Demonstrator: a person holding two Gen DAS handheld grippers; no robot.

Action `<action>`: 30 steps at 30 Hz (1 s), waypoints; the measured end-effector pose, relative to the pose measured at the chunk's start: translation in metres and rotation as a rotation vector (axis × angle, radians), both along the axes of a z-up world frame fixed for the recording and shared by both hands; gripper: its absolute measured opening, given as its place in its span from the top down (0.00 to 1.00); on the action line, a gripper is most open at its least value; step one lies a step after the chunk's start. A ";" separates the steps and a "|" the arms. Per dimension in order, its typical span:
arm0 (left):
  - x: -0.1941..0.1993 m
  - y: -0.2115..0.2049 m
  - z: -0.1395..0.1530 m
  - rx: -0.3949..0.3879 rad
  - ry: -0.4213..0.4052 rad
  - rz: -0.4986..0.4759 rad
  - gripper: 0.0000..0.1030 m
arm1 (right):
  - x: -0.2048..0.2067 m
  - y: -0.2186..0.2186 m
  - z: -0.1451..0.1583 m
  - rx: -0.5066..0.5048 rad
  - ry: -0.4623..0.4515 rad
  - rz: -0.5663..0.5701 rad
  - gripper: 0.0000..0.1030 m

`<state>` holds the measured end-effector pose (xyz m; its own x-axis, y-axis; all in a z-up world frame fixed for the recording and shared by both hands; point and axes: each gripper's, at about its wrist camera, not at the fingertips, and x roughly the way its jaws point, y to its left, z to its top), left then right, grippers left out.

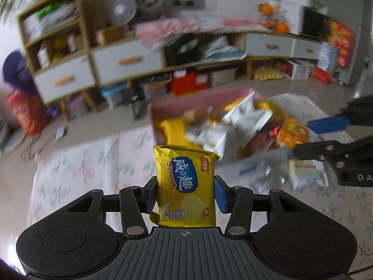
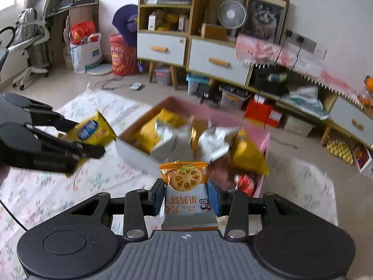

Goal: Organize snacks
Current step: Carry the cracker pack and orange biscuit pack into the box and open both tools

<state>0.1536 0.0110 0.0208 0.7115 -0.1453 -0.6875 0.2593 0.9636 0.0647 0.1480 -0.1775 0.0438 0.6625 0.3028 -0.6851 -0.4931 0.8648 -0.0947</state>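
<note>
Two hand-held grippers hang above a flower-print cloth (image 2: 46, 193), each carrying one snack packet toward a shallow pink box (image 2: 264, 143) already heaped with bags. The left gripper (image 1: 185, 192) is clamped on a yellow cracker packet (image 1: 185, 186), which stands upright between its blue pads; in the right wrist view the same packet (image 2: 93, 129) juts from that gripper's tips, just short of the box's near-left corner. The right gripper (image 2: 186, 194) is clenched on an orange-and-white jam biscuit packet (image 2: 186, 193), its printed end pointing ahead at the box's near wall.

The step in hand appears to be the carry: both packets are lifted clear of the cloth and neither is over the box yet. The next move likely calls for bringing each packet forward above the pile, finding a gap among the bags, then letting go without knocking loose wrappers over the rim.

Count: two grippers, two packets in grip, one box. Inside it, roughly three yellow or gold bags (image 2: 151, 130) and two silver-white ones (image 2: 216, 143) can be made out, plus something small and red (image 2: 244, 183) near the right gripper's far right; blur hides an exact tally. A few pale wrappers (image 1: 305, 171) lie on the cloth beside the right gripper, as seen from the left wrist view.
</note>
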 end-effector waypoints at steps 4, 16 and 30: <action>0.027 -0.012 0.006 -0.002 -0.020 -0.037 0.54 | 0.024 0.001 0.007 -0.011 -0.021 0.003 0.79; 0.094 -0.032 -0.010 -0.036 -0.039 -0.154 0.54 | 0.105 0.002 0.008 0.020 -0.038 -0.030 0.79; 0.128 -0.024 -0.035 -0.086 0.003 -0.161 0.51 | 0.149 0.005 -0.020 0.055 0.012 -0.048 0.78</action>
